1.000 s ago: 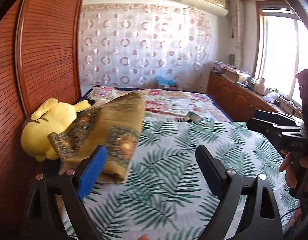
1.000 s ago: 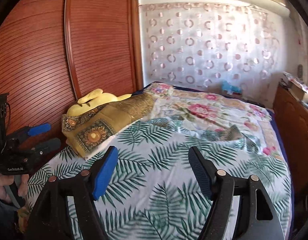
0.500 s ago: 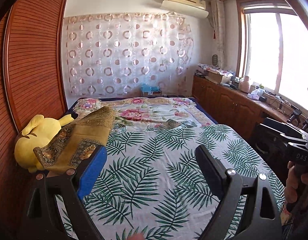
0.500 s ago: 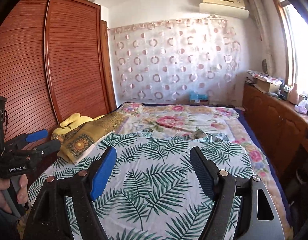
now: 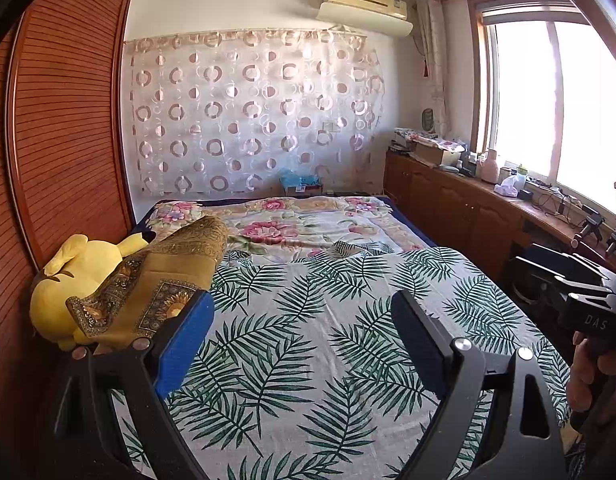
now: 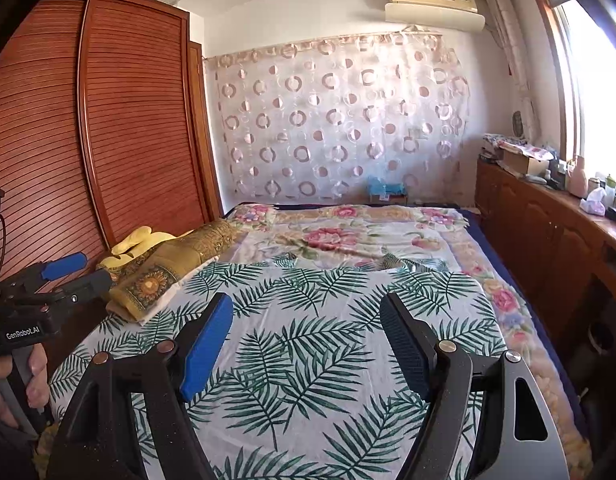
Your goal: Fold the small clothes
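Above bed (image 5: 308, 340), both tools level, empty.

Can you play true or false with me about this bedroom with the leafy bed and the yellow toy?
1. Both grippers are open and hold nothing. True: the left gripper and the right gripper both gape wide over the palm-leaf sheet.
2. The yellow plush toy lies by the window. False: it lies by the wooden wardrobe.
3. The gold patterned cloth lies partly over the toy. True.
4. The gold cloth is spread flat mid-bed. False: it lies bunched at the bed's left edge.
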{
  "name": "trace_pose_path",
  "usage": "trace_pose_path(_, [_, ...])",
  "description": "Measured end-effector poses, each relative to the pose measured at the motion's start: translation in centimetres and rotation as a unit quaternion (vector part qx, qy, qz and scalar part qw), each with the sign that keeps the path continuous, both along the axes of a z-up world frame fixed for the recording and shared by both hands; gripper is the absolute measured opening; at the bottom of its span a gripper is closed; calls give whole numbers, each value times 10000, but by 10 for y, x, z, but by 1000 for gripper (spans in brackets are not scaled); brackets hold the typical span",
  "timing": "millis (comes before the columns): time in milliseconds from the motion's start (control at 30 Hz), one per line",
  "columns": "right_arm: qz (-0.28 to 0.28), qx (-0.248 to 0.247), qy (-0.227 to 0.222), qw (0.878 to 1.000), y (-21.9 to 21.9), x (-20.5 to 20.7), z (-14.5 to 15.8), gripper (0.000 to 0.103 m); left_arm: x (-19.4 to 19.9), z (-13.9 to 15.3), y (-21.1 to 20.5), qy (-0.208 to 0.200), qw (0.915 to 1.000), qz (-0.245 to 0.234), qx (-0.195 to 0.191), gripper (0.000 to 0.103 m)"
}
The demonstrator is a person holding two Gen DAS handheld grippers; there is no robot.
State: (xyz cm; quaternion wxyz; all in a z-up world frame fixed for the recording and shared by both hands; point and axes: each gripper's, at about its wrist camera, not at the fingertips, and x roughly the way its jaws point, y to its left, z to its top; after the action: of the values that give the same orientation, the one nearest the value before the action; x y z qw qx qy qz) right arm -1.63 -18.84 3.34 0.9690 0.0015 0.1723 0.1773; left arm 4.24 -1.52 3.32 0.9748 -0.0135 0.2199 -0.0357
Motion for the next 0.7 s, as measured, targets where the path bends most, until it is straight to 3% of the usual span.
trace_pose_path(700, [-48,-11,-28,10000,-10,-9,4,78,-4,1,1,-83,10000,33,-14,91])
